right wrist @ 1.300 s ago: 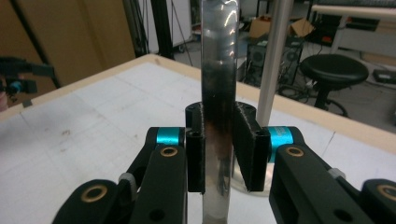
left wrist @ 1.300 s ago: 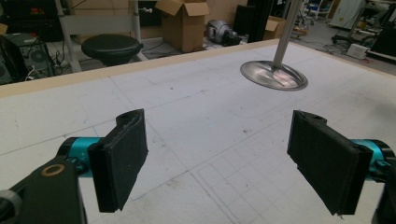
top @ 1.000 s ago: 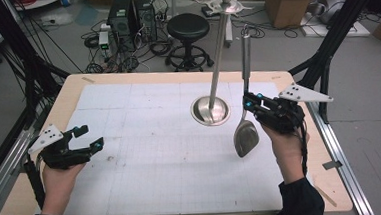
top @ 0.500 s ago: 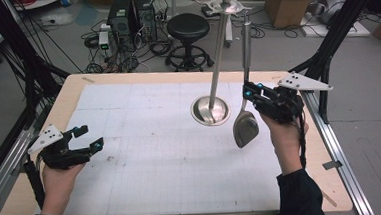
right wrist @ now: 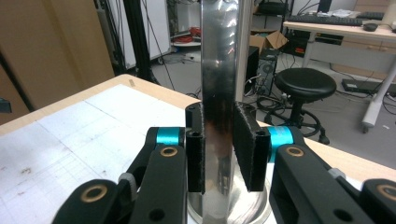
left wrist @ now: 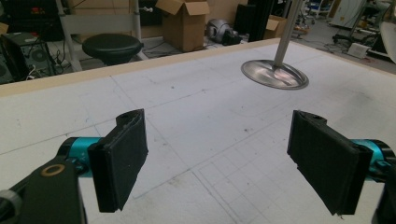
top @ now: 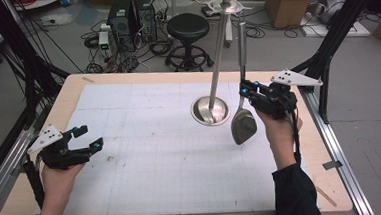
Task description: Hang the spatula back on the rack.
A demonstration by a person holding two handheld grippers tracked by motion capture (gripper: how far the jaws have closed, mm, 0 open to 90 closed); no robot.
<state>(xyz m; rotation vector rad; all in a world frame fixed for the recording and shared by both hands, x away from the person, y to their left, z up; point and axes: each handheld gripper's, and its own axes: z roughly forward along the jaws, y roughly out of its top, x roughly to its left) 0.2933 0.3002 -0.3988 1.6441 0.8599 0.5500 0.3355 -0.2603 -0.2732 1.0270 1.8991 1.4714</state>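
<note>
- Right now my right gripper (top: 246,95) clamps the ladle (top: 243,125) by its handle, long axis upright, bowl hanging just beside the stand base (top: 210,110).
- Meanwhile my left gripper (top: 87,137) idles, jaws spread, well apart.

My room was evenly and softly lit from overhead, with faint shadows on the bench (top: 145,140). The steel pole (right wrist: 218,70) close to my right tool (right wrist: 221,154) threw pale glare and looked blurred. All pictures were slightly grainy; backgrounds stayed soft.
</note>
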